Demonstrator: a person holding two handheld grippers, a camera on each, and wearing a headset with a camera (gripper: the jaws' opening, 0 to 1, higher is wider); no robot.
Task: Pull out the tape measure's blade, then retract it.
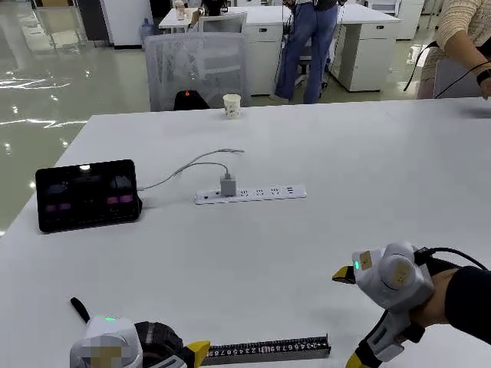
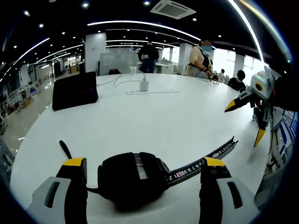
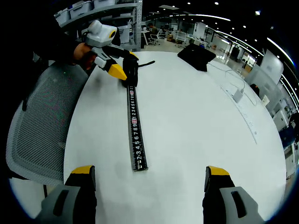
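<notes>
**Tape measure (image 2: pixel 133 179) between open left jaws, blade (image 3: pixel 135 135) drawn out**

The tape measure lies on the table (image 2: pixel 140 116), between the jaws of the left hand-held gripper (image 2: pixel 143 162). Those jaws stand apart, with a gap on each side of the black case. The blade runs flat along the table from the case toward the right hand-held gripper (image 3: pixel 150 170). Its hooked end stops just ahead of that gripper's jaws, nearer the left one, touching neither. The right hand-held gripper is spread wide and holds nothing. Beyond the left hand-held gripper sit a tablet (image 2: pixel 74 90) and a power strip (image 2: pixel 153 92), well apart from the case.
</notes>
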